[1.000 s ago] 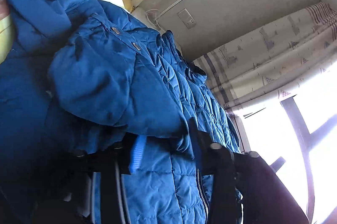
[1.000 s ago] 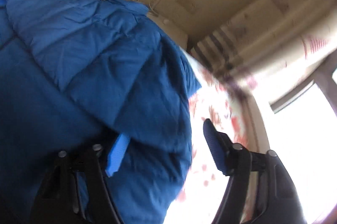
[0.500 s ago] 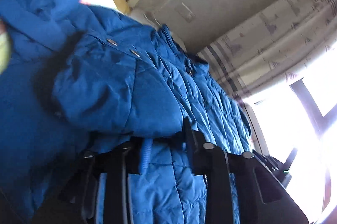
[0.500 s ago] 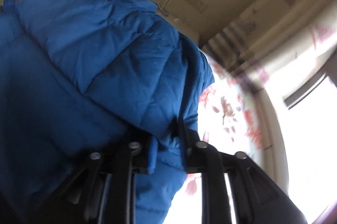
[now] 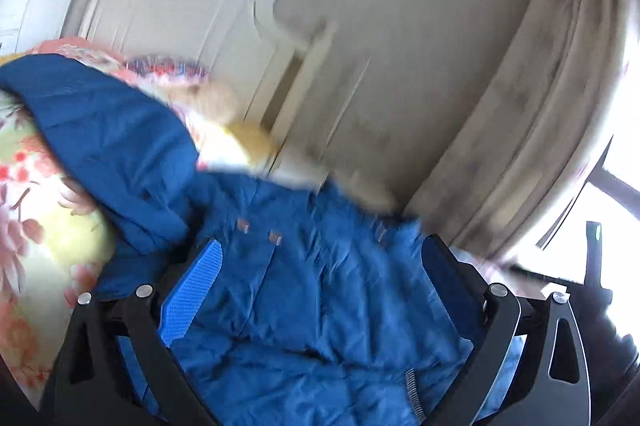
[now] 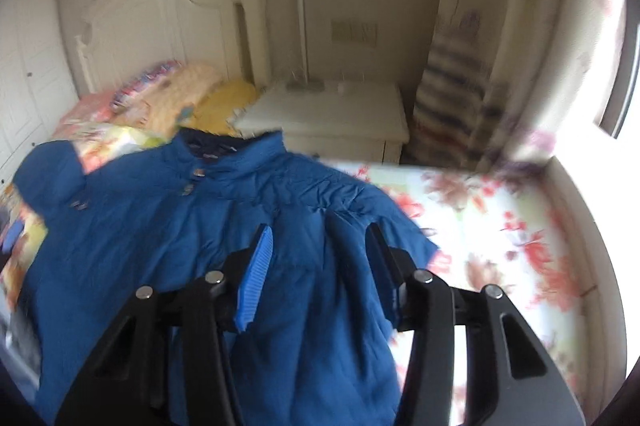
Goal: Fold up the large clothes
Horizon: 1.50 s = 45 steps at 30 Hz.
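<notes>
Left claw (image 5: 320, 278): jaws spread wide, having just been opening; the blue padded jacket (image 5: 320, 306) lies between and beneath the fingers, but neither pad presses on it. It grips nothing.

Right claw (image 6: 320, 258): jaws partly apart, straddling a ridge of jacket fabric at the sleeve side. The blue ribbed pad (image 6: 256, 278) on one finger stands clear of the cloth; the opposite finger is dark and blurred against the fabric, so contact there cannot be confirmed. On balance the right claw appears to hold nothing, with cloth merely lying in the gap.

Jacket position: it is spread on the bed (image 6: 520, 226) over a floral sheet, collar and snap buttons (image 6: 196, 173) toward the white headboard (image 6: 160, 25), body running toward both claws. One sleeve or hood portion (image 5: 100, 129) lies folded over on the far side in the left wrist view. Pillows (image 6: 192, 93) sit beyond the collar, a white nightstand (image 6: 332, 113) beside them.

Step in hand, by judgement: a fold of one side of the jacket has been laid down and released; the left claw is clear and the right is between grips.

Next move calls for: taking a fresh hold on an unfolded edge, likely the sleeve or hem nearest the right claw, gathering enough of the thick padding that it does not slip, then carrying it across the body.
</notes>
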Motion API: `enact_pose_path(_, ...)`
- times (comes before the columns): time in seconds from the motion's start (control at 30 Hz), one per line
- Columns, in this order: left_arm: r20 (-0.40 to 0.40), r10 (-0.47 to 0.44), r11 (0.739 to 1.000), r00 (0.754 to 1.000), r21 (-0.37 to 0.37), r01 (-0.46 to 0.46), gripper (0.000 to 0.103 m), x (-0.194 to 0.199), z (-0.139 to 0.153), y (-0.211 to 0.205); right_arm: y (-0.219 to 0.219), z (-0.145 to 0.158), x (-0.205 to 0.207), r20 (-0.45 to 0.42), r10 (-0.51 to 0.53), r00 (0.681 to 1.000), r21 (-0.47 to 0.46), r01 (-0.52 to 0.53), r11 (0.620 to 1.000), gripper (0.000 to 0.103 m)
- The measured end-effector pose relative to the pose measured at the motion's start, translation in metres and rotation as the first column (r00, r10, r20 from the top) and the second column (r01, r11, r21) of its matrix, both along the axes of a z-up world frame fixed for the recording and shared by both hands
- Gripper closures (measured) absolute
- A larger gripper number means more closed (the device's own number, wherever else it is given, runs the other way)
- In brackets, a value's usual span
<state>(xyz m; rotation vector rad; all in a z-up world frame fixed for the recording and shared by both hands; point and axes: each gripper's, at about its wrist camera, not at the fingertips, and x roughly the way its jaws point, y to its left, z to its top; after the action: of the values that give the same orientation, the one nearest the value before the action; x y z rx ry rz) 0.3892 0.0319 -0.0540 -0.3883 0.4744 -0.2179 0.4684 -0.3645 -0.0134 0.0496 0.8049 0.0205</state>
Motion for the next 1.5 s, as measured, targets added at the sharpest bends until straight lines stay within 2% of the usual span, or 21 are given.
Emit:
enact_pose_path(0.07, -0.145, -0.036, 0.991, 0.989, 0.123, 0.054, 0.007, 0.026, -0.008, -0.021, -0.001, -0.024, 0.022, -0.058, -0.022, 0.998, -0.022, 0.021, 1.0, 0.058)
enact_pose_path(0.13, -0.234, -0.051, 0.984, 0.971, 0.157, 0.089, 0.007, 0.042, -0.019, -0.03, -0.005, -0.06, 0.033, -0.173, -0.077, 0.982, -0.044, 0.07, 0.997, 0.06)
enact_pose_path(0.23, -0.321, -0.079, 0.974, 0.944, 0.175, 0.141, 0.007, 0.055, -0.045, -0.036, -0.012, -0.068, 0.031, -0.158, -0.092, 0.983, 0.004, 0.094, 0.996, 0.06)
enact_pose_path(0.37, -0.311, -0.093, 0.98, 0.946, 0.14, 0.142, 0.006, 0.052, -0.05, -0.03, -0.002, -0.04, 0.011, -0.035, -0.115, 0.993, 0.047, 0.116, 0.992, 0.056)
enact_pose_path(0.4, -0.308, -0.095, 0.982, 0.947, 0.128, 0.14, 0.006, 0.053, -0.05, -0.028, -0.001, -0.041, 0.008, -0.023, -0.118, 0.993, 0.038, 0.119, 0.992, 0.047)
enact_pose_path(0.47, -0.291, -0.105, 0.986, 0.951, 0.095, 0.138, 0.006, 0.046, -0.046, -0.022, 0.001, -0.058, 0.019, -0.096, -0.103, 0.99, 0.003, 0.104, 0.995, 0.038)
enact_pose_path(0.5, -0.268, -0.108, 0.99, 0.957, 0.058, 0.128, 0.006, 0.044, -0.04, -0.016, 0.002, -0.075, 0.027, -0.174, -0.085, 0.981, -0.011, 0.084, 0.996, 0.038)
enact_pose_path(0.63, -0.137, -0.005, 0.993, 0.991, -0.121, -0.012, 0.006, 0.023, -0.008, 0.054, 0.009, -0.053, 0.005, -0.077, -0.105, 0.991, -0.053, 0.101, 0.993, 0.04)
enact_pose_path(0.73, -0.143, 0.175, 0.931, 0.974, -0.298, -0.211, 0.005, 0.017, 0.002, 0.149, 0.025, -0.027, -0.025, 0.037, -0.052, 0.998, -0.003, 0.052, 0.999, 0.038)
enact_pose_path(0.87, -0.249, 0.379, 0.788, 0.891, -0.418, -0.452, 0.005, 0.026, -0.008, 0.27, 0.057, -0.022, -0.053, 0.089, 0.062, 0.994, 0.007, -0.063, 0.998, 0.038)
enact_pose_path(0.93, -0.338, 0.429, 0.698, 0.838, -0.465, -0.545, 0.005, 0.039, -0.023, 0.327, 0.066, -0.028, -0.06, 0.09, 0.07, 0.993, -0.021, -0.069, 0.997, 0.038)
enact_pose_path(1.03, -0.375, 0.454, 0.628, 0.808, -0.509, -0.588, 0.006, 0.055, -0.031, 0.37, 0.066, -0.05, -0.054, 0.044, 0.051, 0.998, -0.024, -0.05, 0.998, 0.038)
enact_pose_path(1.13, -0.385, 0.456, 0.633, 0.803, -0.494, -0.596, 0.015, 0.074, -0.029, 0.384, 0.065, -0.062, -0.056, 0.003, 0.03, 1.0, 0.012, -0.03, 0.999, 0.039)
enact_pose_path(1.17, -0.382, 0.464, 0.629, 0.799, -0.494, -0.601, 0.038, 0.074, -0.029, 0.386, 0.063, -0.061, -0.055, 0.008, 0.028, 1.0, 0.02, -0.028, 0.999, 0.039)
enact_pose_path(1.2, -0.364, 0.445, 0.628, 0.818, -0.523, -0.575, 0.067, 0.077, -0.032, 0.388, 0.063, -0.063, -0.057, 0.007, 0.027, 1.0, 0.025, -0.027, 0.999, 0.038)
enact_pose_path(1.27, -0.353, 0.469, 0.621, 0.81, -0.521, -0.586, 0.093, 0.074, -0.031, 0.384, 0.063, -0.065, -0.056, 0.0, 0.028, 1.0, 0.028, -0.028, 0.999, 0.038)
enact_pose_path(1.3, -0.322, 0.491, 0.634, 0.809, -0.505, -0.586, 0.095, 0.068, -0.024, 0.38, 0.064, -0.066, -0.055, 0.004, 0.028, 1.0, 0.027, -0.028, 0.999, 0.038)
enact_pose_path(1.33, -0.262, 0.516, 0.666, 0.816, -0.477, -0.574, 0.095, 0.063, -0.011, 0.37, 0.067, -0.066, -0.058, 0.011, 0.028, 1.0, 0.028, -0.028, 0.999, 0.039)
enact_pose_path(1.4, -0.122, 0.513, 0.772, 0.85, -0.368, -0.519, 0.097, 0.059, 0.029, 0.327, 0.063, -0.063, -0.062, 0.034, 0.023, 0.999, 0.051, -0.025, 0.998, 0.039)
enact_pose_path(1.47, 0.012, 0.438, 0.871, 0.899, -0.255, -0.421, 0.097, 0.057, 0.072, 0.269, 0.055, -0.059, -0.066, 0.064, -0.008, 0.998, 0.088, 0.002, 0.996, 0.039)
enact_pose_path(1.5, 0.055, 0.397, 0.901, 0.916, -0.214, -0.378, 0.097, 0.056, 0.085, 0.248, 0.048, -0.057, -0.069, 0.086, -0.03, 0.996, 0.121, 0.019, 0.993, 0.039)
